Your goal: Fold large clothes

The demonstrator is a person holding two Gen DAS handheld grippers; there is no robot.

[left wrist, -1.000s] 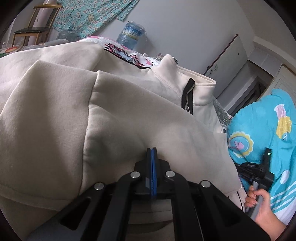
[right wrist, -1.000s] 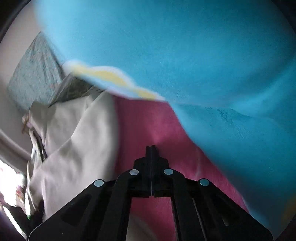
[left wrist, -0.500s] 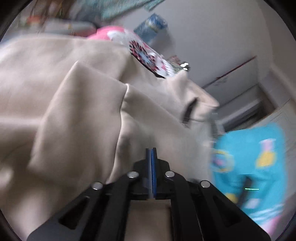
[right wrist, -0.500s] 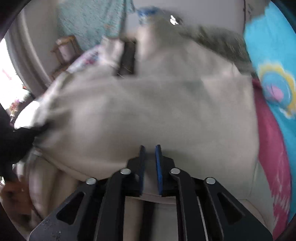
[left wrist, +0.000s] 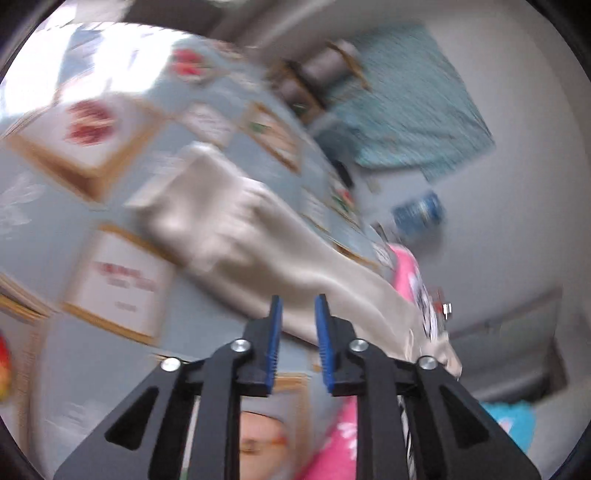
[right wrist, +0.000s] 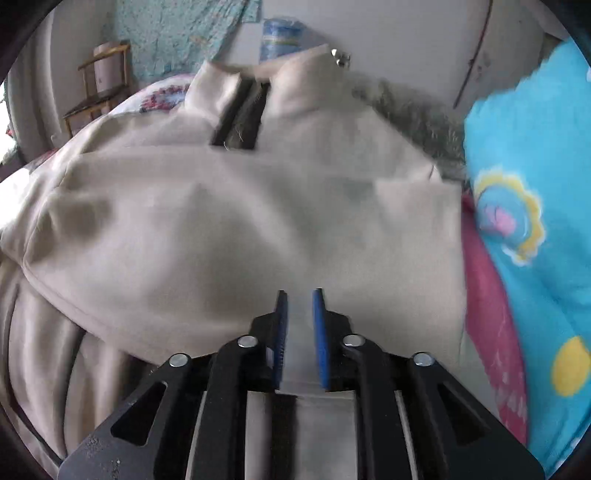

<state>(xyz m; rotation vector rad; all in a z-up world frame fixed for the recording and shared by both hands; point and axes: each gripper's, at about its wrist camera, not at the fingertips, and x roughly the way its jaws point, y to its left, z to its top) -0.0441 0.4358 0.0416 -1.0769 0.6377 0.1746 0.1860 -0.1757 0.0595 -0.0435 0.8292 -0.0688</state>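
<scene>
The beige zip-neck sweatshirt [right wrist: 240, 221] lies on the bed, collar [right wrist: 258, 85] at the far end, with one sleeve folded across its chest. My right gripper [right wrist: 299, 295] hovers low over its front; the jaws are opening, and beige cloth shows in the gap without being pinched. In the blurred left wrist view, the other beige sleeve [left wrist: 236, 229] stretches out over a grey-blue patterned sheet [left wrist: 92, 258]. My left gripper [left wrist: 297, 306] is just short of that sleeve; its jaws are opening with nothing between them.
A bright blue cartoon blanket [right wrist: 535, 221] and pink cloth [right wrist: 487, 295] border the sweatshirt on the right. A wooden chair [right wrist: 99, 85], a water bottle [right wrist: 277, 37] and a hanging teal floral cloth [right wrist: 177, 33] stand by the far wall.
Both grippers went from shut to slightly parted. The left swung off the sweatshirt's body toward the outstretched sleeve. The right came from the blue blanket to above the sweatshirt's front.
</scene>
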